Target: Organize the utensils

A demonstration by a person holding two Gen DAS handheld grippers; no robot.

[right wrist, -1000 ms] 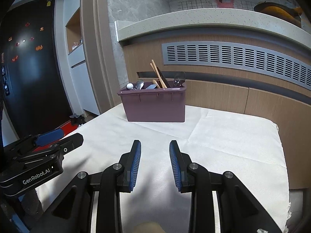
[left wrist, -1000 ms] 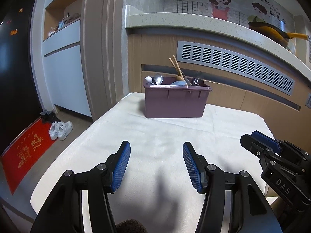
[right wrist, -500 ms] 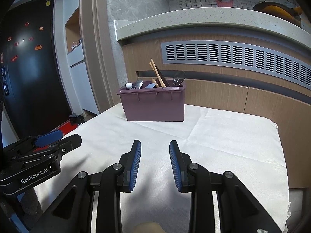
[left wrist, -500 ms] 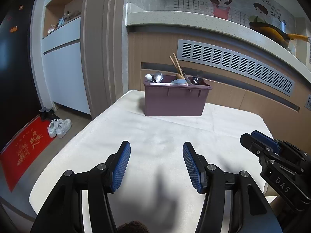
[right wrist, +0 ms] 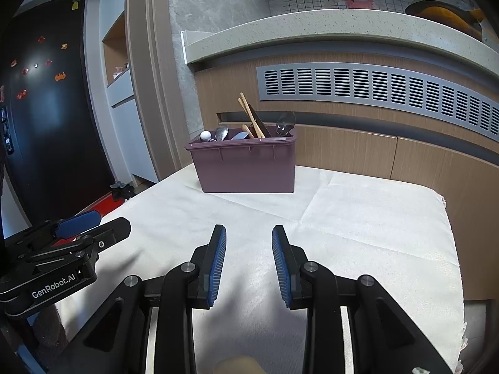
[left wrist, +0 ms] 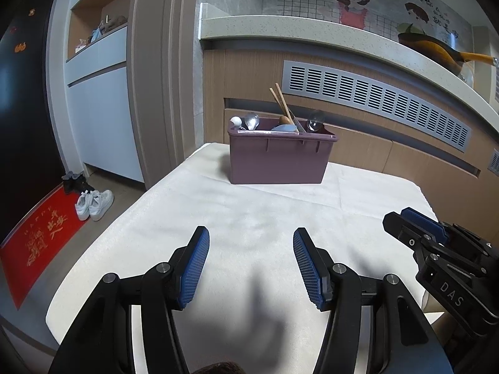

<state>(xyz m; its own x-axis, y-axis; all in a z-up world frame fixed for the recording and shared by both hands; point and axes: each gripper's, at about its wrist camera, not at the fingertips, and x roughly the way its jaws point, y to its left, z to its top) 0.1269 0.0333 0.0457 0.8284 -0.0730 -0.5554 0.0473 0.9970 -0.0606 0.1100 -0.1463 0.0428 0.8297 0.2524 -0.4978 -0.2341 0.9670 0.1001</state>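
Both grippers are empty: left gripper [left wrist: 251,265] wide, right gripper [right wrist: 249,261] narrower. I approach the bin [right wrist: 246,165] level, aiming for the chopsticks [right wrist: 249,115] above its rim.

A purple bin [right wrist: 246,168] is seen at the far end of the cloth-covered bench [right wrist: 358,218], with chopsticks [right wrist: 249,115] and spoons [right wrist: 222,132] standing in it. The right gripper [right wrist: 249,243] is held apart and empty above the cloth, the left gripper [right wrist: 90,224] beside it.
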